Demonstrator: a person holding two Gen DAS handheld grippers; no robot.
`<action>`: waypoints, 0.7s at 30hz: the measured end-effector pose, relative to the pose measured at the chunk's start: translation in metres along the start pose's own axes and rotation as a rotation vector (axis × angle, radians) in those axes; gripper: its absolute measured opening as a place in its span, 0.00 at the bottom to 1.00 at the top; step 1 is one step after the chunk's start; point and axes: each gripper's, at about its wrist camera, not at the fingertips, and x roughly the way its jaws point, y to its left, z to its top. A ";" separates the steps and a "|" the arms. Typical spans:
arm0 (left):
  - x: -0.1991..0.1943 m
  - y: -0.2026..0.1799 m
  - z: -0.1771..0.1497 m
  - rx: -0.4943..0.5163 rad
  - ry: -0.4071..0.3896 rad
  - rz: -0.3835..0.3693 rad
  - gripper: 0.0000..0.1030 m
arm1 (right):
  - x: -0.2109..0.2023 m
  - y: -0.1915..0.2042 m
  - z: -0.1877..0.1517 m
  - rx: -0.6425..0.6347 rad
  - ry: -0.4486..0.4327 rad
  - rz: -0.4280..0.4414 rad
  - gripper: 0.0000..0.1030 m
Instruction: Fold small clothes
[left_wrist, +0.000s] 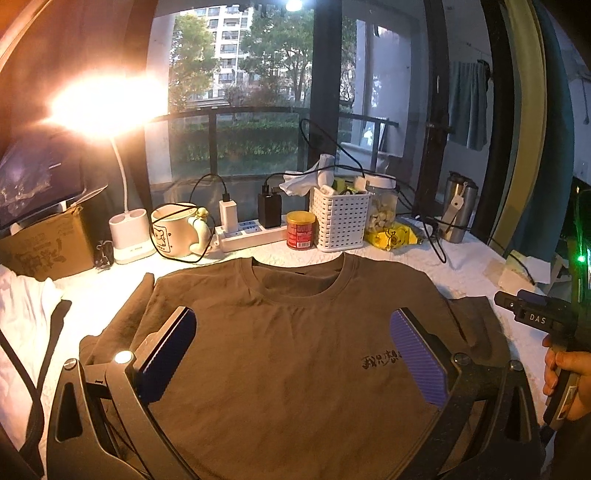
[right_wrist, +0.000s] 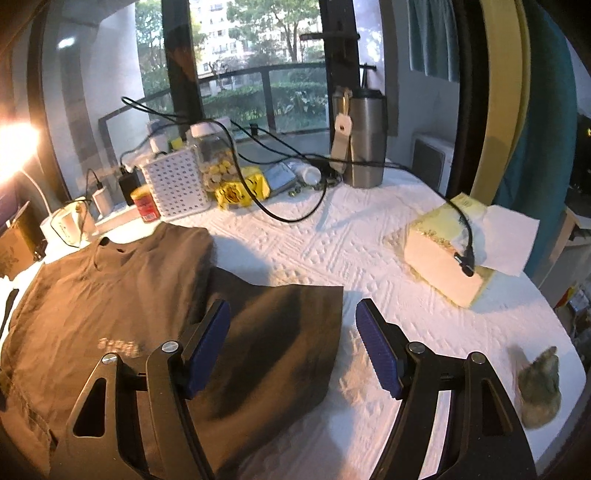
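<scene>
White, embossed cloth covers the table (right_wrist: 369, 236), giving a soft flat bed for folding, and the clutter is pushed to the far edge by the window, probably to keep the middle free. Spread on it is the brown T-shirt (left_wrist: 280, 332), front up with the neck hole toward the window and a small dark print on the chest; laid this flat, its edges are easy to reach, which suits a fold that seems not yet begun. Its sleeve (right_wrist: 288, 332) sticks out sideways onto the cloth on the right, a natural first flap to turn in.

A tissue box (right_wrist: 439, 258) sits well apart on the right, with a black cable (right_wrist: 463, 221) draped over it. The white basket (left_wrist: 341, 219) and red can (left_wrist: 300, 229) stand just beyond the collar, near but not touching it.

Over the shirt's chest hangs the left gripper (left_wrist: 293, 354), spread wide and holding nothing. The right gripper (right_wrist: 293, 347) is also wide open and empty, straddling the outer edge of the sleeve; whether its pads touch the fabric I cannot tell.
</scene>
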 end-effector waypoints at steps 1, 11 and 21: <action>0.002 -0.001 0.000 0.001 0.004 0.003 1.00 | 0.005 -0.003 0.000 0.002 0.010 0.000 0.72; 0.021 -0.004 0.003 0.011 0.045 0.035 1.00 | 0.052 -0.015 0.001 0.049 0.115 0.021 0.71; 0.025 0.002 0.001 -0.009 0.053 0.034 1.00 | 0.069 0.014 0.000 -0.107 0.190 -0.025 0.39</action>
